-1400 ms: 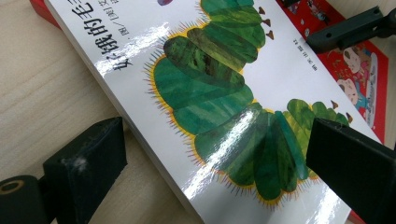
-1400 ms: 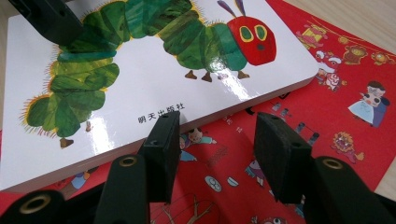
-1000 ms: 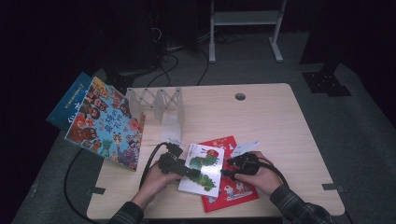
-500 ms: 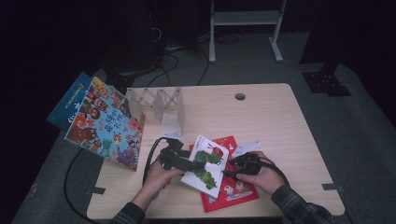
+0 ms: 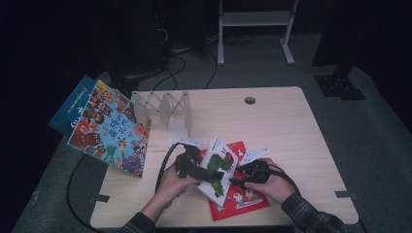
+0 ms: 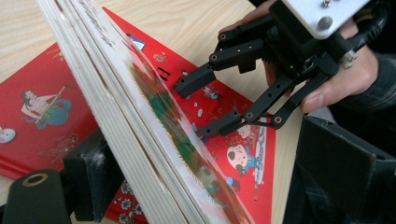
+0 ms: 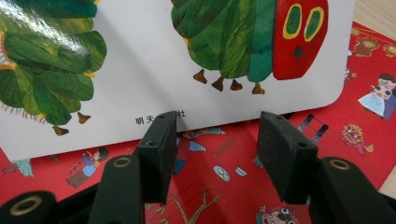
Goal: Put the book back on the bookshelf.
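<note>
the left gripper [image 5: 206, 172] clamps the caterpillar book [image 5: 219, 167], its jaws just closing further on it, tilting it up off the red book [image 5: 240, 201] near the table's [image 5: 291, 126] front edge. the right gripper [image 5: 236, 180] rests half open at the tilted book's lower edge, nothing between its pads.

I see a white board book [image 7: 154, 100] bearing a green caterpillar with a red face and yellow-green eyes; beneath, at its 6 o'clock, a red book [image 7: 224, 154] patterned with small cartoon figures.
</note>
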The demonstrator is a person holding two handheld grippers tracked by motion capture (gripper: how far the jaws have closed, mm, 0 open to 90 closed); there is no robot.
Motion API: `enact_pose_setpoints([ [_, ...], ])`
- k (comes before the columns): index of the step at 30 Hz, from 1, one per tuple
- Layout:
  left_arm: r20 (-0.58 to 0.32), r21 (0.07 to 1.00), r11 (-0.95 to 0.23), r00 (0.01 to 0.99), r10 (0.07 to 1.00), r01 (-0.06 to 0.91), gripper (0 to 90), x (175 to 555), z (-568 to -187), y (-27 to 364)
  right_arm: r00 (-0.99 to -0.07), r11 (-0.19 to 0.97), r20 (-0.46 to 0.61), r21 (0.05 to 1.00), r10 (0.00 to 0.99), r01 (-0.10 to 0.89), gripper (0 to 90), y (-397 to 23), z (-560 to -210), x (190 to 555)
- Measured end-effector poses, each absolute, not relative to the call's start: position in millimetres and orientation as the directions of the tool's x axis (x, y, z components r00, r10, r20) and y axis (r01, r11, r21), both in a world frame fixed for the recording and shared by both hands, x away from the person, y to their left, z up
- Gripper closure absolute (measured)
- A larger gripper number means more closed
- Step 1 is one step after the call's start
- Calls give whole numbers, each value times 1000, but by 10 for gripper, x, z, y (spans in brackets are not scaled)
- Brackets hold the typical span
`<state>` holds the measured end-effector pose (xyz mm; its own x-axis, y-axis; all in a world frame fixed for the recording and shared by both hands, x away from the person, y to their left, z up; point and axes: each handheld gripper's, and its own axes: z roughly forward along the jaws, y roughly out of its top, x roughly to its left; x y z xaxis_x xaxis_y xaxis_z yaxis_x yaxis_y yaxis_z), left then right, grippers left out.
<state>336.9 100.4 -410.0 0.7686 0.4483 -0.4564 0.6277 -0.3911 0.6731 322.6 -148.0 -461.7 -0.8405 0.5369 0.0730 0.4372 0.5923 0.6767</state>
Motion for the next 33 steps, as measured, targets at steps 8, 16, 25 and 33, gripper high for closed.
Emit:
enact_pose_setpoints([
  [8,-502,661,-349,736,454,665,243,3418,-4102,1092,-841,594,72,676,536,436,464,-1475,-4618,3224],
  [16,-508,647,-331,712,484,687,392,3444,-4096,1139,-842,594,70,677,536,435,463,-1474,-4618,3224],
  [25,-491,629,-331,690,532,703,578,3469,-4080,1177,-840,590,73,678,538,437,462,-1474,-4619,3221],
  [33,-467,602,-373,690,553,706,629,3502,-4046,1175,-841,592,68,680,537,433,459,-1470,-4621,3218],
])
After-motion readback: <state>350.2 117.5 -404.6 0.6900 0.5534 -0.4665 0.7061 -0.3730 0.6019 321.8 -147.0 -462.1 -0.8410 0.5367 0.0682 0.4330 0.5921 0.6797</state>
